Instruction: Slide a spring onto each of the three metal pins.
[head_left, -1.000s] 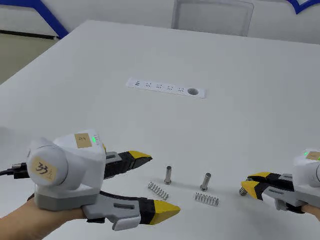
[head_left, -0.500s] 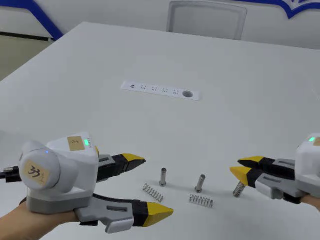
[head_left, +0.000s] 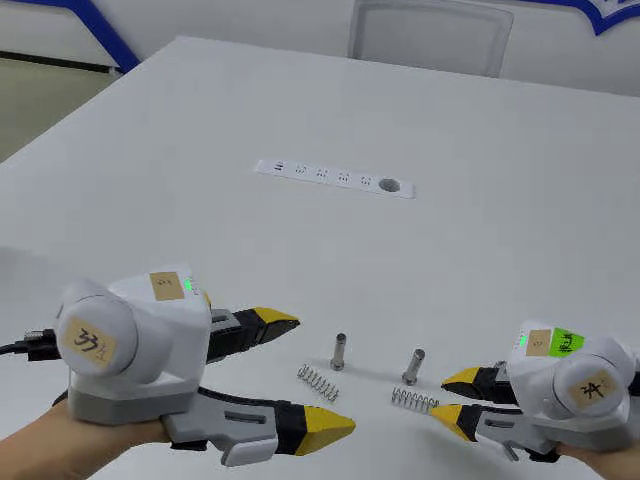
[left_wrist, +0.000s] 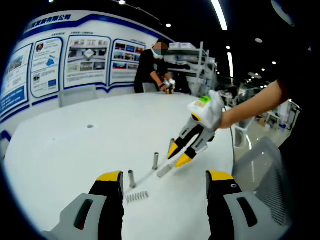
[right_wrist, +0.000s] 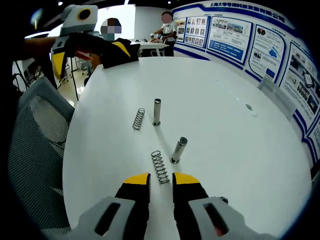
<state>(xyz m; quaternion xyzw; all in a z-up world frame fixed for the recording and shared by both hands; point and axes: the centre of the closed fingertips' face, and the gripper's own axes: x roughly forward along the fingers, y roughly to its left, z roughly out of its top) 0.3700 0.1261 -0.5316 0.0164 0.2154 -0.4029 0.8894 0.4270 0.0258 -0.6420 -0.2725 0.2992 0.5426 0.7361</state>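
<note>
- Lying flat on the desk (right_wrist: 225, 150), one spring (right_wrist: 160, 167) sat just ahead of the right tool (right_wrist: 161, 178); jaws narrowly parted, empty.
- Wide-open left tool (left_wrist: 165, 176) held nothing.

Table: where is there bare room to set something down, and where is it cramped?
Bare: the broad stretch between the socket strip and the pins, plus the far side up to the chair. Crowded: the near edge, where pins and springs lie between the left gripper and right gripper.
</note>
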